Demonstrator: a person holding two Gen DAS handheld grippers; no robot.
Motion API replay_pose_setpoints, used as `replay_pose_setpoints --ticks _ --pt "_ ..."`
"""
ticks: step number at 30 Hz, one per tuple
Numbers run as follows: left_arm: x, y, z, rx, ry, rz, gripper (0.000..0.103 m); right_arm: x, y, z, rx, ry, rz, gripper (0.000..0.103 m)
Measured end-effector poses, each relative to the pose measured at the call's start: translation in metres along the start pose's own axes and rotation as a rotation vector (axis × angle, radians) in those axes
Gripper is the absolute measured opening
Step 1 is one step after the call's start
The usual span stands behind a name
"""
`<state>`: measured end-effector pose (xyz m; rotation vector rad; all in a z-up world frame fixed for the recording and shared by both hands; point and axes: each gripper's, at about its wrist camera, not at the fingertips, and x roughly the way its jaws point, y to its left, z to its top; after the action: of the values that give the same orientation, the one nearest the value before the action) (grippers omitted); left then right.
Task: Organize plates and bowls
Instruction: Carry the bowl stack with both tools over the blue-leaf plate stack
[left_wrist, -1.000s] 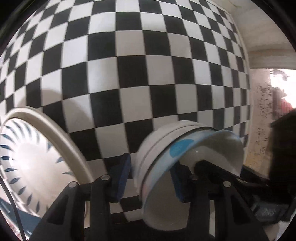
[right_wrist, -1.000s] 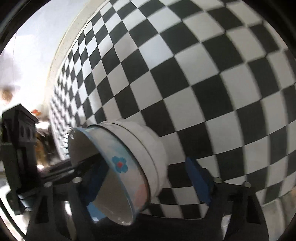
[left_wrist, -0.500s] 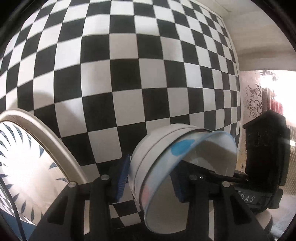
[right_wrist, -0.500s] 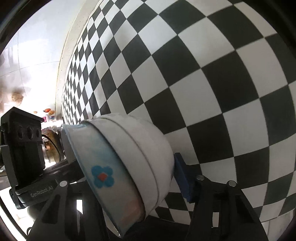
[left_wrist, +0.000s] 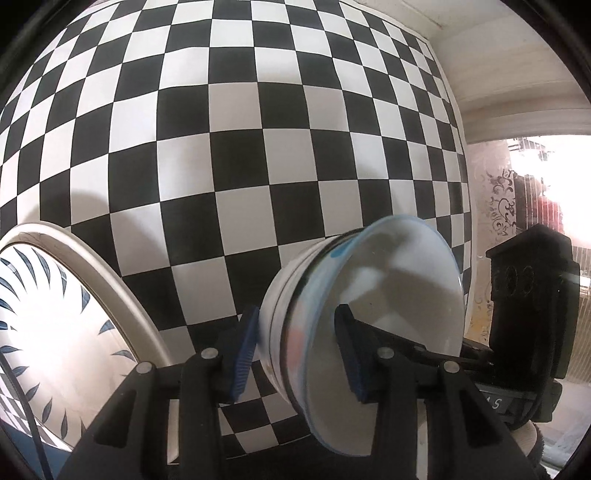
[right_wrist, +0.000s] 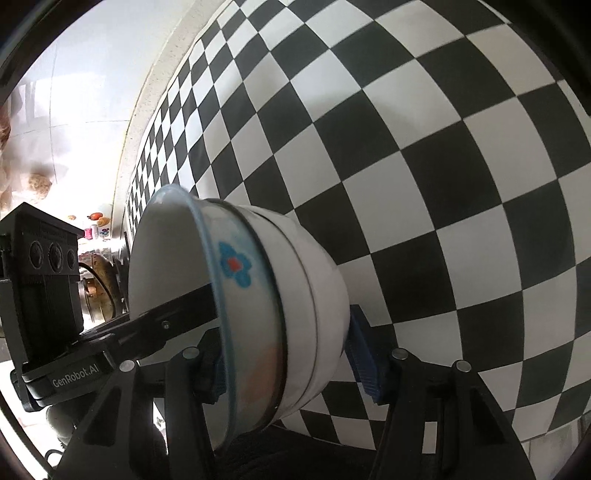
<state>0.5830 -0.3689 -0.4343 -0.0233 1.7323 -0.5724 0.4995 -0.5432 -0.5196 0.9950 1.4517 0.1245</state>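
Two grippers share one stack of nested bowls (left_wrist: 388, 295), tipped on its side above the checkered tabletop (left_wrist: 236, 155). Compared with half a second ago, the stack sits higher and turned so that the inner bowl's white hollow faces the left wrist camera more fully; in the right wrist view the blue flower (right_wrist: 234, 264) on the rim band has climbed and the rim has swung toward the lens.

How many bowls are nested is hard to count: two or three outer rims show as thin lines. The stack's lowest edge is cut off behind the gripper bodies in both views, so whether it touches the tabletop cannot be told. Motion blur softens the rim band in the left view. The big plate with blue leaf marks (left_wrist: 55, 332) at the tabletop's near left edge runs out of frame.

Left gripper (left_wrist: 299, 358): one blue pad (left_wrist: 243, 354) lies against the outer bowl's wall, the other finger reaches inside the hollow, so it is clamped across the stack's wall. Right gripper (right_wrist: 291, 362): one pad (right_wrist: 364, 363) presses the outer wall and the other sits behind the rim, likewise clamped on the stack. Each gripper shows in the other's view, the left one's finger lying inside the bowl.
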Motion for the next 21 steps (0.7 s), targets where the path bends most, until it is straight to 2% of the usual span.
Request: replay_pose_setpoints --ticks 14,21 --pt "-0.031 0.010 -0.003 0.002 -0.071 -0.004 0.038 -0.017 0.041 0.004 -0.080 -0.041 0.001 0.058" --pt "-0.066 0.035 -0.013 -0.027 -0.112 -0.010 0.038 -0.012 0.080 0.004 -0.135 -0.037 0.019 0.058"
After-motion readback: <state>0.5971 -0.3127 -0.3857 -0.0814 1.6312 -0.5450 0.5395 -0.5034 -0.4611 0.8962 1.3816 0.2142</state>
